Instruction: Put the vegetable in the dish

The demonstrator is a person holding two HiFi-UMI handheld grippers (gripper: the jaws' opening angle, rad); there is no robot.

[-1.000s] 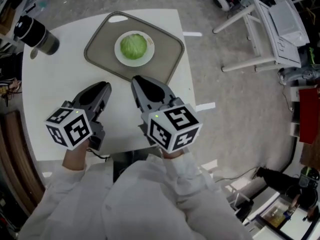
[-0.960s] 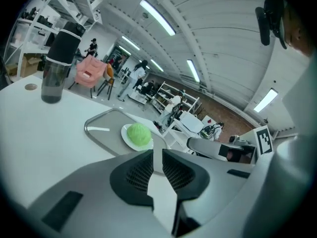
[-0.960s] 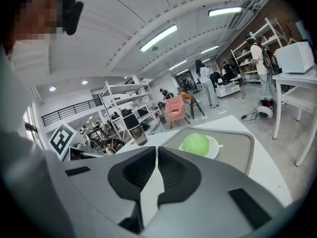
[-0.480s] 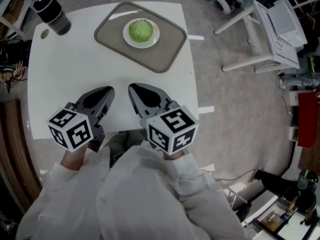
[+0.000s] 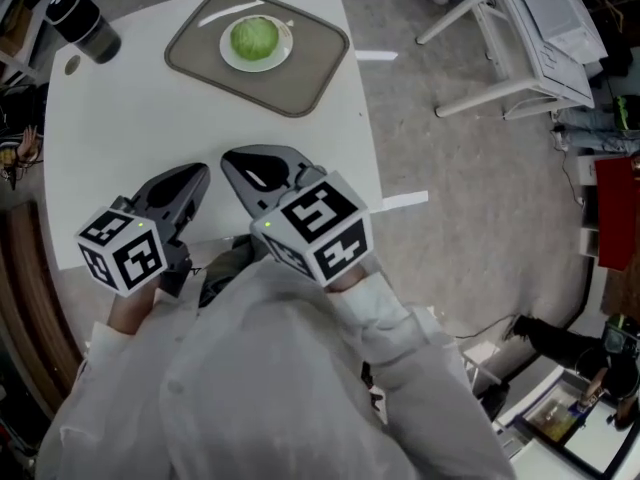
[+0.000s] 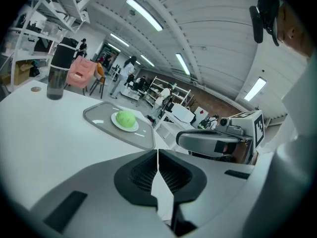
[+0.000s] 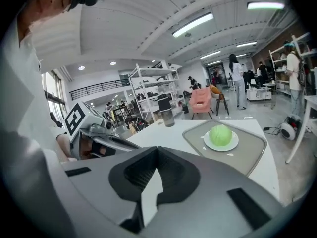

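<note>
A green cabbage [image 5: 254,38] lies on a small white dish [image 5: 281,52], which stands on a grey tray [image 5: 310,68] at the far side of the white table [image 5: 130,128]. Both grippers hover over the table's near edge, well short of the tray. My left gripper [image 5: 198,172] is shut and empty. My right gripper [image 5: 229,158] is beside it; its jaws have just been closing and meet with nothing between them. The left gripper view shows the cabbage [image 6: 126,118] far beyond the closed left gripper [image 6: 157,155]. The right gripper view shows the cabbage [image 7: 220,134] beyond the closed right gripper [image 7: 157,150].
A black tumbler [image 5: 82,25] stands at the table's far left corner, with a small round disc [image 5: 70,65] near it. A white folding frame [image 5: 520,38] stands on the floor to the right. The person's white sleeves [image 5: 260,368] fill the foreground.
Both grippers have drawn back toward the person, away from the tray. The cabbage stays on its dish. The right gripper has rolled a little.
</note>
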